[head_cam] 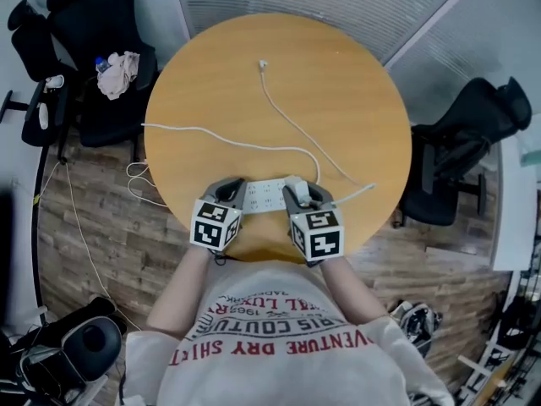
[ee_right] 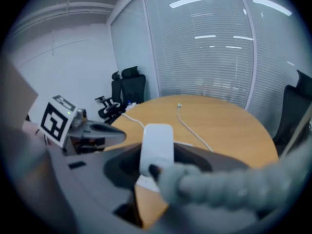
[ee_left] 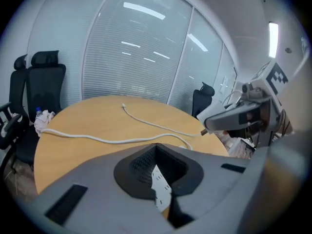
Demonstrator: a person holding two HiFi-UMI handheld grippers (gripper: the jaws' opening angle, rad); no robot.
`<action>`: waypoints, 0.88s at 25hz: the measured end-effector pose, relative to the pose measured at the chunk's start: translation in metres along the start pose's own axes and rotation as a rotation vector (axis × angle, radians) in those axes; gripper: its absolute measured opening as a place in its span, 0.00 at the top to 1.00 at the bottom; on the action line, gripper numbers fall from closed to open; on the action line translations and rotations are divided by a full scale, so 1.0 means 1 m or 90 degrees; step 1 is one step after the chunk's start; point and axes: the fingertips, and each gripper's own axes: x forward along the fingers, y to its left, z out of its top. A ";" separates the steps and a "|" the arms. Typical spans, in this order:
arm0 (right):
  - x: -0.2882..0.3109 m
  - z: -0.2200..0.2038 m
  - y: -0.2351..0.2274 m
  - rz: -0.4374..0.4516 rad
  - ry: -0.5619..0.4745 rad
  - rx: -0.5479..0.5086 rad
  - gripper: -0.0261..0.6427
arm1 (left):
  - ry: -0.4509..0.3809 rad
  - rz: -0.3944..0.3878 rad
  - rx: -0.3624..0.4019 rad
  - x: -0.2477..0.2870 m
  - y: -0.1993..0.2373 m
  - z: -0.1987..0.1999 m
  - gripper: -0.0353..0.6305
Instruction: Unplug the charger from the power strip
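Observation:
A white power strip (head_cam: 264,197) lies near the front edge of the round wooden table (head_cam: 338,91). A white charger (head_cam: 296,184) stands at the strip's right end, and its prongs are hidden. My right gripper (head_cam: 303,194) is shut on the charger (ee_right: 156,145), with the strip's end (ee_right: 146,183) showing just below it. My left gripper (head_cam: 230,193) is shut on the strip's left end, and a slotted white piece of the strip (ee_left: 160,185) shows between its pads. The charger's thin white cable (head_cam: 287,121) runs across the table.
The strip's thicker white cord (head_cam: 220,138) crosses the table to the left edge and drops to the floor. A black chair (head_cam: 93,49) with a cloth and a bottle stands at the back left. Another black chair (head_cam: 465,150) stands to the right.

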 end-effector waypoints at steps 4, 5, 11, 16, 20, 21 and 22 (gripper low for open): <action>-0.022 0.024 -0.002 -0.008 -0.070 -0.015 0.73 | -0.074 0.000 0.031 -0.026 -0.009 0.045 0.90; -0.028 0.031 -0.004 -0.015 -0.094 -0.018 0.73 | -0.091 -0.002 0.038 -0.033 -0.011 0.056 0.90; -0.067 0.066 -0.008 -0.034 -0.194 -0.041 0.73 | -0.183 -0.007 0.073 -0.080 -0.030 0.115 0.90; -0.092 0.096 -0.007 -0.034 -0.256 -0.072 0.73 | -0.270 -0.002 0.090 -0.114 -0.036 0.156 0.90; -0.110 0.110 -0.009 -0.033 -0.290 -0.086 0.73 | -0.316 0.002 0.125 -0.133 -0.049 0.178 0.90; -0.112 0.111 -0.009 -0.033 -0.293 -0.089 0.73 | -0.322 0.002 0.130 -0.135 -0.051 0.182 0.90; -0.113 0.112 -0.009 -0.032 -0.295 -0.091 0.73 | -0.326 0.002 0.133 -0.137 -0.053 0.184 0.90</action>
